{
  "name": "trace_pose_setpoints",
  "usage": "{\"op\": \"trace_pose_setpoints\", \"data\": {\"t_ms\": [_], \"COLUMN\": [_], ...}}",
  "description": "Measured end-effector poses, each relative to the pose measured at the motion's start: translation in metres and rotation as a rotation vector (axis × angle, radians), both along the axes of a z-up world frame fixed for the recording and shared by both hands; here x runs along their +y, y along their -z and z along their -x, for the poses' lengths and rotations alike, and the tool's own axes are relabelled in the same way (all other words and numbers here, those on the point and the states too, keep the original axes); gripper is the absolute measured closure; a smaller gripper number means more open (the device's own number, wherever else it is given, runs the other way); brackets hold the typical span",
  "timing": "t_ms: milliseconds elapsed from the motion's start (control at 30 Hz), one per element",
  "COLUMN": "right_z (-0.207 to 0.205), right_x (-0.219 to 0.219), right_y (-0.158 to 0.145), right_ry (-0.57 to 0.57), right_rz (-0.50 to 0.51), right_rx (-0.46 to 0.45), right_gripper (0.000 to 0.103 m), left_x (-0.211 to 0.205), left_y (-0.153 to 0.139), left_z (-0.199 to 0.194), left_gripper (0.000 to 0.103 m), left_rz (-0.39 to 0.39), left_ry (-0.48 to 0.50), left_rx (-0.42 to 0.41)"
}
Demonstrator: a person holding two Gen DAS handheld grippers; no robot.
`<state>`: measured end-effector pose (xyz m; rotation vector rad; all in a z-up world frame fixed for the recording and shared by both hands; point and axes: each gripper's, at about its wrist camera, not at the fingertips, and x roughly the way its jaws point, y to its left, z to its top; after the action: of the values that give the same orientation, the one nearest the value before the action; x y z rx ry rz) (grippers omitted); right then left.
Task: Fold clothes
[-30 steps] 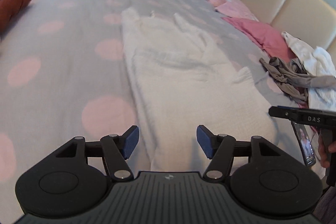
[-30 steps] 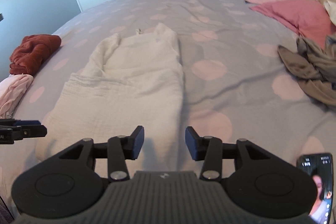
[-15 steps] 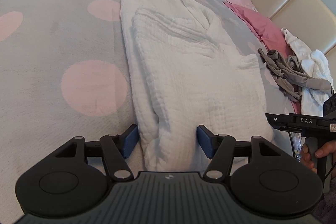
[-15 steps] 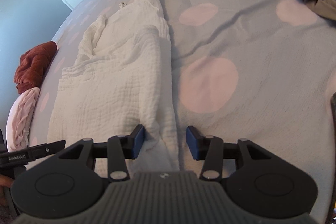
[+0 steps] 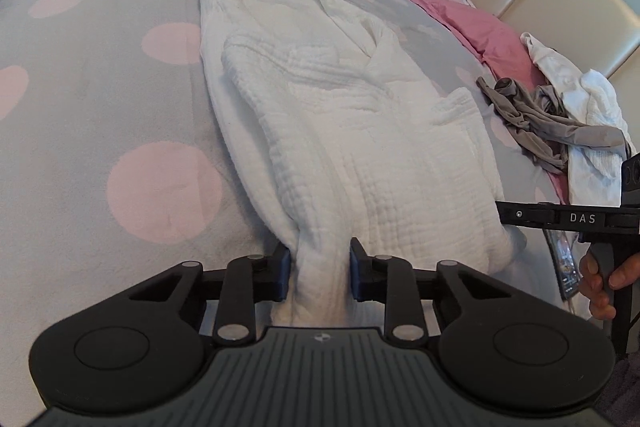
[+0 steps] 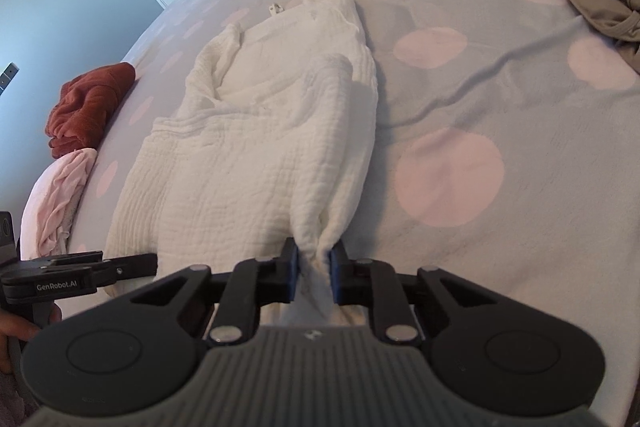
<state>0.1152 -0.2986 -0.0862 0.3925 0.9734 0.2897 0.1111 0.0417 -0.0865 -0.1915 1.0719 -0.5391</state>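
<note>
White garment (image 5: 360, 131) lies lengthwise on the spotted bedspread (image 5: 120, 99), filling the centre of both wrist views, its long sides already turned inward so it reads as a narrow strip. Straps and a small label sit at the far end, upper centre of frame.

Left gripper (image 5: 319, 269) is clenched on a bunch of the near hem, bottom centre of the left view, at the strip's left corner. Right gripper (image 6: 313, 273) is clenched on the other near corner, bottom centre of the right view, cloth pinched thin between its fingers. Each tool shows at the edge of the other's view, so they hold the same end, side by side.

Judgement: gripping both near corners gives control of the whole hem, likely so that end can be carried toward the straps and halve the length. Risk: the side folds could slip open if the two sides are lifted unevenly.

Rust-red cloth (image 6: 90, 103) and pale pink cloth (image 6: 60, 203) sit at left edge of the right view. Grey garment (image 5: 548, 119) and other loose clothes lie at right of the left view, well apart.
</note>
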Motion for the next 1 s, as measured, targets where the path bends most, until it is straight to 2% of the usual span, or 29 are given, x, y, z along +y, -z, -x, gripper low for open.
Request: {"op": "trace_pose_setpoints", "data": {"t_ms": [100,233,533,633,733,800,867,900,1000], "right_z": [0.010,0.031,0.105,0.121,0.123,0.122,0.119,0.117,0.111], "right_x": [0.000,0.004,0.017,0.029,0.040,0.043,0.043,0.042,0.040], "right_y": [-0.010,-0.016,-0.018,-0.014,-0.007,-0.002,-0.003,-0.005,-0.009], "right_ry": [-0.011,-0.009,-0.062,-0.113,-0.156,-0.168,-0.166,-0.163,-0.153], "right_rz": [-0.018,-0.048,-0.095,-0.020,0.079,0.109,0.120,0.123,0.135], "right_rx": [0.020,0.113,0.220,0.217,0.197,0.197,0.187,0.180,0.157], "right_gripper": [0.086,0.086,0.086,0.086,0.086,0.085,0.078,0.070,0.067], "left_x": [0.005,0.012,0.042,0.039,0.036,0.036,0.039,0.039,0.042], "left_y": [-0.014,-0.029,-0.024,-0.019,-0.008,0.001,0.005,0.003,-0.006], "left_z": [0.012,0.031,0.103,0.113,0.113,0.110,0.109,0.109,0.110], "left_gripper": [0.080,0.080,0.080,0.080,0.079,0.076,0.071,0.067,0.060], "left_rz": [-0.005,-0.011,-0.027,-0.056,-0.093,-0.107,-0.117,-0.113,-0.122], "left_ry": [0.017,0.036,-0.002,0.012,0.016,0.008,0.004,0.001,-0.003], "left_rx": [0.004,0.015,0.117,0.120,0.129,0.150,0.160,0.160,0.130]}}
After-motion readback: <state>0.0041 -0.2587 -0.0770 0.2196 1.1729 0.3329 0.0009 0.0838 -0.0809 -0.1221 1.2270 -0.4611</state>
